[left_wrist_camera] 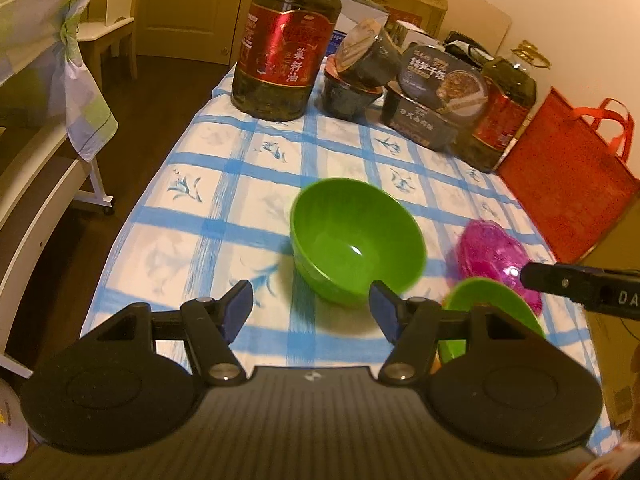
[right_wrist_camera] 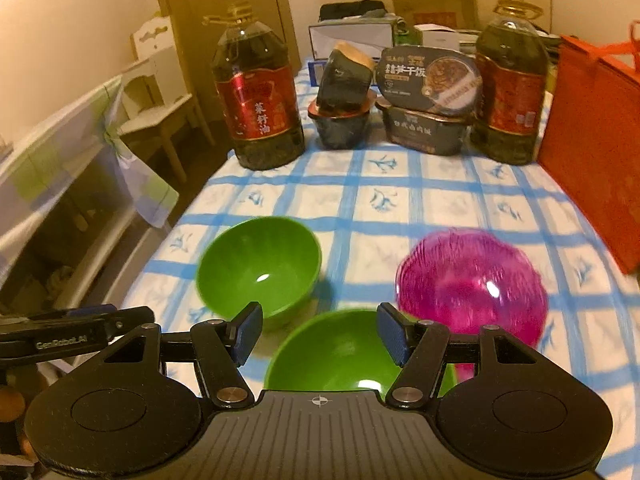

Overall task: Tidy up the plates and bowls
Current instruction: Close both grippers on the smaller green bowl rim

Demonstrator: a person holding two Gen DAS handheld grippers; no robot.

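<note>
A green bowl (left_wrist_camera: 356, 240) sits upright on the blue-checked tablecloth, just ahead of my open, empty left gripper (left_wrist_camera: 312, 312). It also shows in the right wrist view (right_wrist_camera: 260, 266). A second green bowl (right_wrist_camera: 340, 356) lies right under my open, empty right gripper (right_wrist_camera: 320, 334); its rim shows in the left wrist view (left_wrist_camera: 492, 296). A translucent pink bowl (right_wrist_camera: 472, 288) sits to the right of both; it also shows in the left wrist view (left_wrist_camera: 492, 252). The right gripper's arm (left_wrist_camera: 580, 284) enters the left wrist view from the right.
Two large oil bottles (right_wrist_camera: 260, 108) (right_wrist_camera: 510, 96), stacked dark food tubs (right_wrist_camera: 344, 100) and boxed meals (right_wrist_camera: 428, 100) line the table's far edge. A red bag (right_wrist_camera: 592, 148) stands at the right. The table's left edge (left_wrist_camera: 132, 216) drops to the floor, with a covered stand beyond.
</note>
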